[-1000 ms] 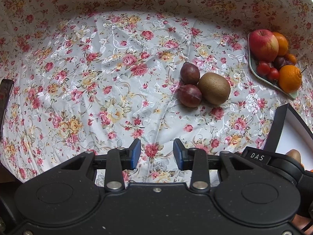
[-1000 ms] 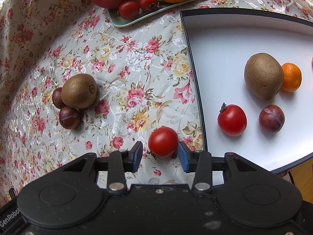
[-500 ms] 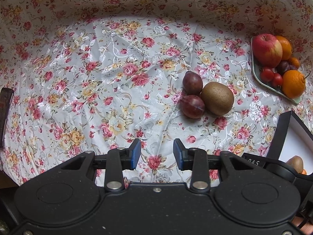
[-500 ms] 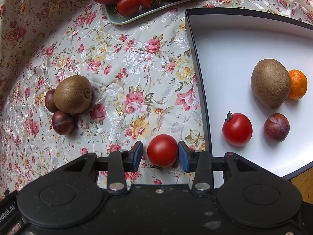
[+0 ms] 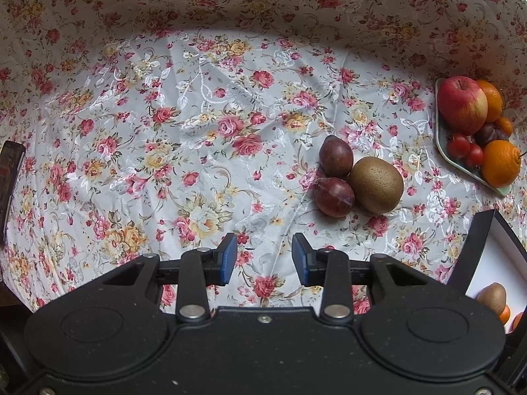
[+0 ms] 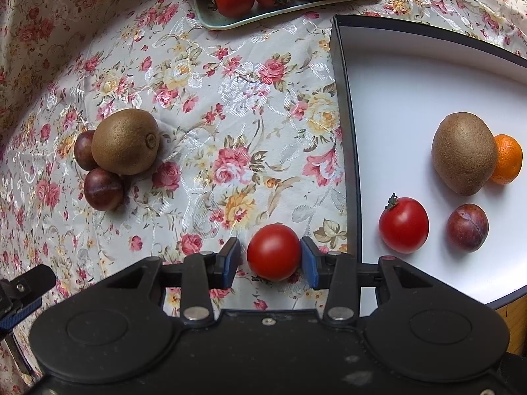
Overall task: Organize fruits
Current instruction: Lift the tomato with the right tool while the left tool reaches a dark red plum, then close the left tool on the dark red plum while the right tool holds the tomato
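Left view first: my left claw (image 5: 263, 256) points down over the flowery cloth (image 5: 164, 131) with its pads apart and nothing between them, so it's basically parked; nothing sits under it. Up ahead, two plums (image 5: 336, 159) are bunched against a kiwi (image 5: 376, 184), all three touching. I'd guess they're waiting their turn. The green plate (image 5: 441, 144) off to the right holds an apple (image 5: 462, 105), oranges and small tomatoes. A corner of the white box (image 5: 477, 247) pokes in at the right edge.

Right view: my right claw (image 6: 267, 258) points straight down around the loose tomato (image 6: 273, 251), which sits on the cloth just outside the box wall (image 6: 342, 131). The jaws are apart; the right pad looks to be at the skin, but there's a sliver of gap on the left, so I wouldn't call it clamped. Straddling it across the widest part makes sense, since a round, slick thing rolls off otherwise.

Inside the box there's another kiwi (image 6: 464, 153) touching a small orange (image 6: 509, 159), with a boxed tomato (image 6: 403, 223) and a boxed plum (image 6: 467, 227) near each other. It looks like one of each kind so far; my guess is the loose tomato goes in beside its twin.

Main risks: squeezing too hard and bruising it, or nudging it sideways before both pads bite.
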Demonstrator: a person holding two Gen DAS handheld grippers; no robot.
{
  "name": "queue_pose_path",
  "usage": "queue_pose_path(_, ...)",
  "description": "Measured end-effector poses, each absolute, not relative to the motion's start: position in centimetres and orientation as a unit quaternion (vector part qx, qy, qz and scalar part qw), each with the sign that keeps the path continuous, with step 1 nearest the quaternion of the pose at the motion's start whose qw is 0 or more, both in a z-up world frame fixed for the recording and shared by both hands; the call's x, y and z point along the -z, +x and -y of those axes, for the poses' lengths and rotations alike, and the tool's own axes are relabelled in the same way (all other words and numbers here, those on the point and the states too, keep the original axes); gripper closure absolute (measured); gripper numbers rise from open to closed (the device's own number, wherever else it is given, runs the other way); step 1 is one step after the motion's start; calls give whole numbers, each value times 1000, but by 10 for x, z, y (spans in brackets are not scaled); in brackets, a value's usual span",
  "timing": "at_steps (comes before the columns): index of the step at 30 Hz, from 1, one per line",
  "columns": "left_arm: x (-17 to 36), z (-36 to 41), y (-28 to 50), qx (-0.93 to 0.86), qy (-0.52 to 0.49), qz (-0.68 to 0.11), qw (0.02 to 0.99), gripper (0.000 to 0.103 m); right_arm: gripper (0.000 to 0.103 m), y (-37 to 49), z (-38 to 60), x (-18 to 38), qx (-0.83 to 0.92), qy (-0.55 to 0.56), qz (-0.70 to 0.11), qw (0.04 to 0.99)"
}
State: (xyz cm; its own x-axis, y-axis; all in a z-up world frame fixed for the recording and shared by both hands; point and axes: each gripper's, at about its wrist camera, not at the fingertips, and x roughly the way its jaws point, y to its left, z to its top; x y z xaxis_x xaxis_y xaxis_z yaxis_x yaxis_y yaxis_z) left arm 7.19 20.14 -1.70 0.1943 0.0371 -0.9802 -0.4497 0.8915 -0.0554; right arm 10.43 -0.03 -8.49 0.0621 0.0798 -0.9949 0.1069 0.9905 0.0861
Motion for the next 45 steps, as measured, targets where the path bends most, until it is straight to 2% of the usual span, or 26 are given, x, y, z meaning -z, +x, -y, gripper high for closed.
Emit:
queue_pose_path(5,17,-196,77,-157,-168,-614,755,57,60,102,2,84,-4,59,-685,726)
queue_pose_path(7,18,-193,79,-155,-168,-615,755,57,66,101,1,83,-8,49,-681,730)
queue_pose_path(10,19,-189,82,-153,-170,-616,754,57,67,100,2,81,-19,47,-678,733)
queue_pose_path(16,21,-181,89,-150,-167,-615,756,56,67,107,9,72,-28,84,-676,731)
queue_pose_path(40,55,-176,127,-133,-161,-622,755,56,67,138,8,66,-35,117,-665,737)
queue_pose_path(45,60,-174,131,-128,-161,-619,758,50,67,141,4,70,-37,116,-668,735)
